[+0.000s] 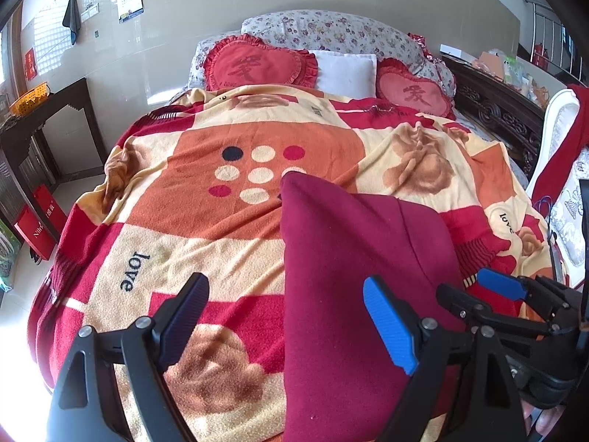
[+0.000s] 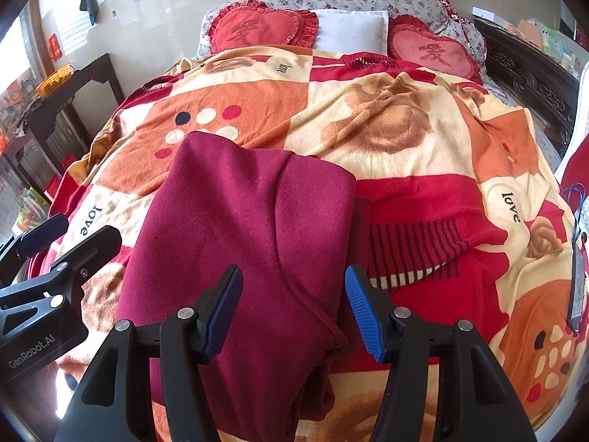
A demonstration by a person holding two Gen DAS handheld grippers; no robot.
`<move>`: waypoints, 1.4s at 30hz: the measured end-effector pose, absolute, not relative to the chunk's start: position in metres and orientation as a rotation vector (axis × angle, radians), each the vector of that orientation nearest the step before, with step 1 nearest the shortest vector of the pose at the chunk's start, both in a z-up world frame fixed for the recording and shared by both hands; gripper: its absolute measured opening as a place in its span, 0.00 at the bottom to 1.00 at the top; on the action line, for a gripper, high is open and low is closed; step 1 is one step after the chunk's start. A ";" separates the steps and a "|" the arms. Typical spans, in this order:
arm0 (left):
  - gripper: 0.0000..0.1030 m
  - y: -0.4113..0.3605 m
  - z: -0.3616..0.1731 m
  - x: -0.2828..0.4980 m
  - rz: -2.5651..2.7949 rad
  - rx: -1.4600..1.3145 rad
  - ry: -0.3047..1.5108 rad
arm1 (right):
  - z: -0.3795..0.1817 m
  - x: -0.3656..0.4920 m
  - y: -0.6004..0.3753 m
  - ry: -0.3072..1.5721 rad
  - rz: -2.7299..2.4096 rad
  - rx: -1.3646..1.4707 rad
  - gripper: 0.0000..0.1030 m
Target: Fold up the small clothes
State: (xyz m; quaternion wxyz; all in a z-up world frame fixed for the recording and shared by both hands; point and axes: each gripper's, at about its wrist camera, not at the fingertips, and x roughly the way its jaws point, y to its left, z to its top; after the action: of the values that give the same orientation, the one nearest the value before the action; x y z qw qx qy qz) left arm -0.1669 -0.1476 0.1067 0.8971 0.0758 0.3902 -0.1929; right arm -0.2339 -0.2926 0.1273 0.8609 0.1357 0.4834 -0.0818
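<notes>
Where frames end, maroon garment [image 2: 239, 243] gets cropped.

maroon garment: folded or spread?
Folded. The maroon garment lies doubled on the blanket, a layer edge running across its top; both grippers open, clear of it.

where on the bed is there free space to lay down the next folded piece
Free patches: the blanket right of the maroon garment, up to the dark phone-like thing near the right edge; also the blanket left of the garment, around the "love" print. Crowded: the head end with the heart cushions and white pillow.
</notes>
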 end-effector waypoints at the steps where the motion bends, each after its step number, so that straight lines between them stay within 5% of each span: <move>1: 0.86 -0.147 0.107 -0.167 -0.399 0.157 0.808 | 0.127 -0.234 -0.292 1.014 -0.173 0.284 0.40; 42: 0.86 -0.139 0.105 -0.165 -0.403 0.148 0.815 | 0.126 -0.232 -0.281 1.030 -0.163 0.266 0.40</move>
State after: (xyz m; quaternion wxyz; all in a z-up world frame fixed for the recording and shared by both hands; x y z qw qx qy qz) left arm -0.1648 -0.1389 0.1054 0.8956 0.0716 0.3935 -0.1946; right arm -0.2322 -0.2815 0.1258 0.8587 0.1267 0.4904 -0.0777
